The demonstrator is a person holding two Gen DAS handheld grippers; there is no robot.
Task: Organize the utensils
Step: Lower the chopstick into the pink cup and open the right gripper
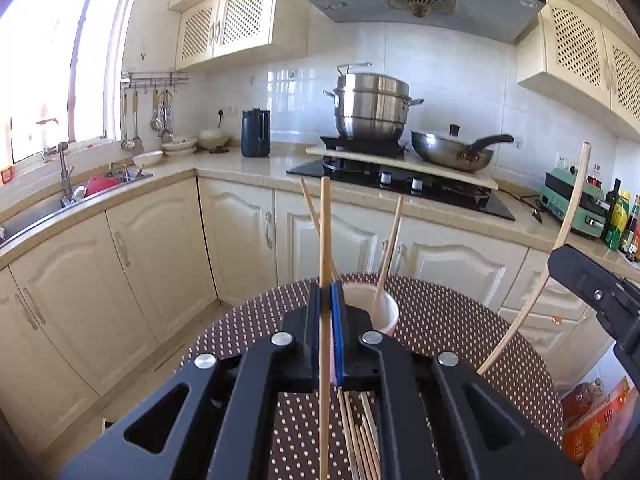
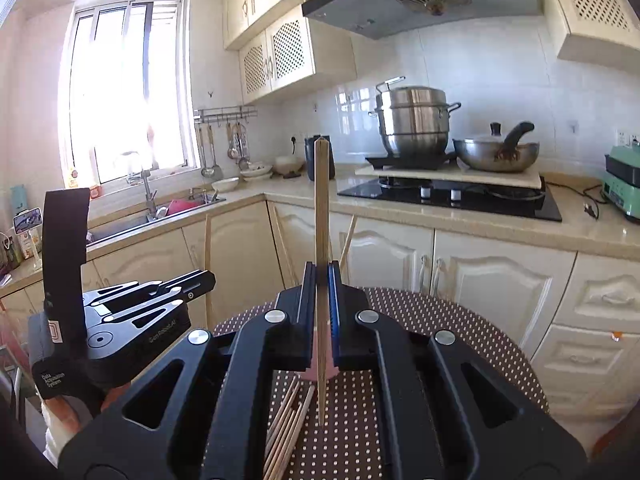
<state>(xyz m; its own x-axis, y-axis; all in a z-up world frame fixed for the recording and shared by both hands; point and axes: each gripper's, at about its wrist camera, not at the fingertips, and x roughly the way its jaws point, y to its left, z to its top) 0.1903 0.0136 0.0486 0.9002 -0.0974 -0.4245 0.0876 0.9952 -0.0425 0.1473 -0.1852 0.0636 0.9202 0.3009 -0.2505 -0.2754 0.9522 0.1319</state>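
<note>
— What covers the round tabletop [image 1: 448, 320]?
— A brown cloth dotted white. A white cup [image 1: 380, 312] stands toward its far edge, chopsticks leaning inside; a loose bundle of wooden chopsticks [image 2: 286, 432] lies flat at the near side.

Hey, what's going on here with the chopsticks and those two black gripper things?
A person is sorting chopsticks at a small dotted table in a kitchen, a gripper in each hand. The left gripper is shut on one chopstick, held upright. The right gripper is shut on another chopstick, also upright. A paper cup on the table already holds a few chopsticks, and a loose pile of chopsticks lies on the table below the grippers.
</note>
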